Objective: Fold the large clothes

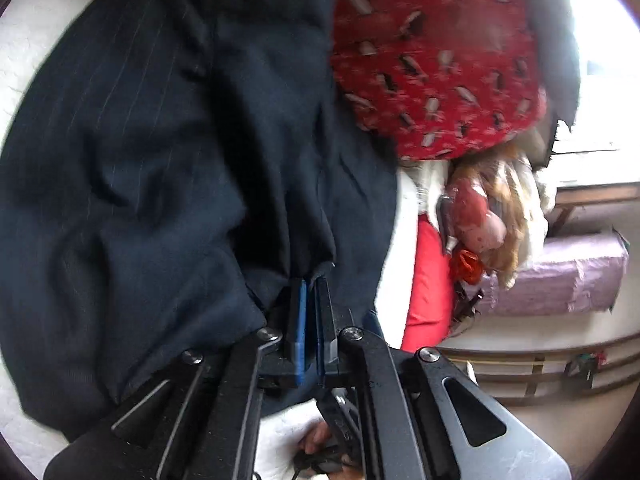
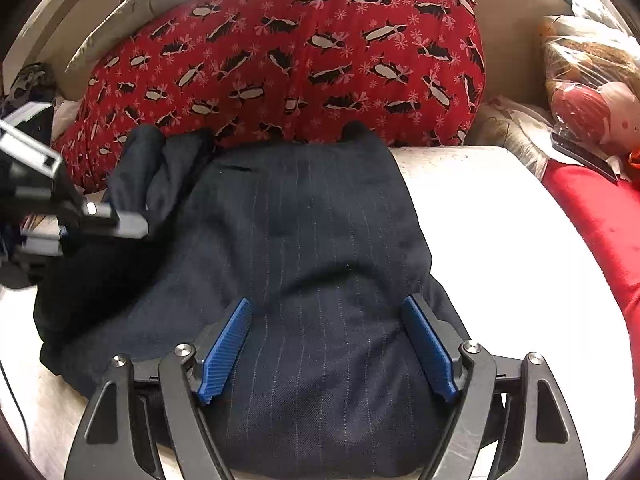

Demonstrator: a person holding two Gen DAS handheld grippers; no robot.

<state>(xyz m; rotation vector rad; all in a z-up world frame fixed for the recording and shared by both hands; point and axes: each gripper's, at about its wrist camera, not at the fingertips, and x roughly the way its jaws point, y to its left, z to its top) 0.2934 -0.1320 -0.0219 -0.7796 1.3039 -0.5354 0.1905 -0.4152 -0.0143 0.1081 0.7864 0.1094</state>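
So the left gripper [image 1: 311,280] has its blue pads pinched together on a fold of the dark pinstriped garment [image 2: 304,248], fabric bunched right at the tips. The right gripper [image 2: 328,340] has its jaws spread wide, hovering over the garment's near end with nothing pinched. The garment lies partly folded on the white bed surface [image 2: 500,240], its far edge up against a red penguin-print pillow [image 2: 304,48]. Red cloth [image 2: 600,216] sits off to the right.

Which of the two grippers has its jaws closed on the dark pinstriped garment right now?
The left gripper: its jaws pinch a fold of the dark pinstriped garment. The right gripper stands wide open over the cloth.
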